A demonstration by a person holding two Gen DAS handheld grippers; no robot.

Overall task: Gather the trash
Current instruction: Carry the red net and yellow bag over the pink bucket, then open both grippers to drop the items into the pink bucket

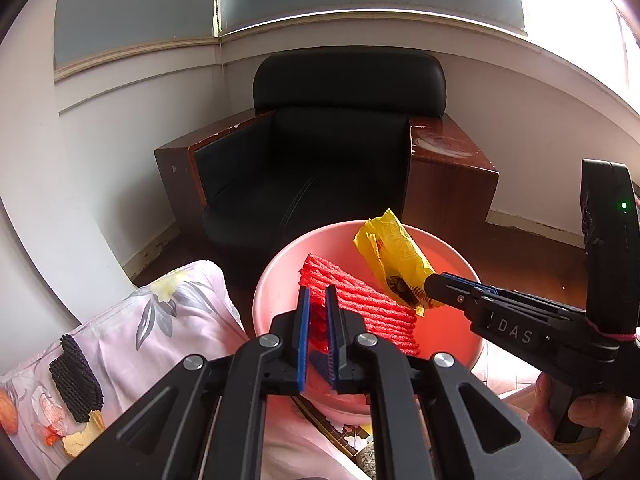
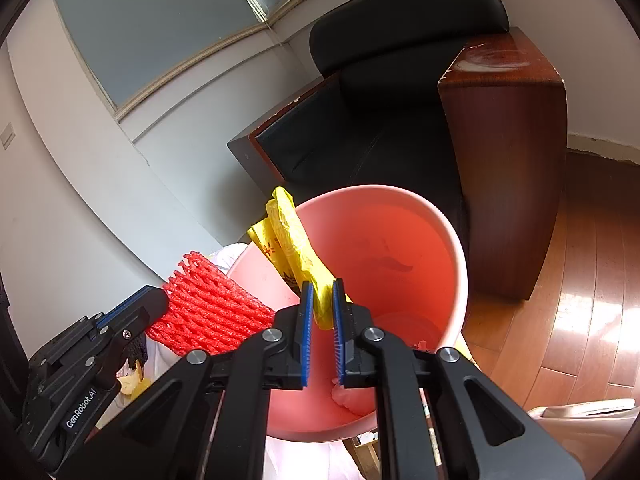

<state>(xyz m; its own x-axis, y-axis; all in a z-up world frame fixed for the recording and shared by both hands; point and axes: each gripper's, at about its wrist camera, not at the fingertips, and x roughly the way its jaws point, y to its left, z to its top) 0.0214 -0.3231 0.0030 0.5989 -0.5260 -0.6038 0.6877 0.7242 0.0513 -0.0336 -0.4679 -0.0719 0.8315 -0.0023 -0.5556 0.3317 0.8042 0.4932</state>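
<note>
My left claw (image 1: pixel 318 300) clamped on red foam net (image 1: pixel 360 308), right claw (image 2: pixel 322 296) pinching yellow plastic bag (image 2: pixel 296 248), both over pink bin (image 2: pixel 400 248), frame centre.

Open bin (image 2: pixel 452 248) mouth beneath both loads

bin (image 2: pixel 452 248): smooth plastic; net (image 1: pixel 360 300): foam mesh; bag (image 1: pixel 394 256): crinkled plastic
</note>
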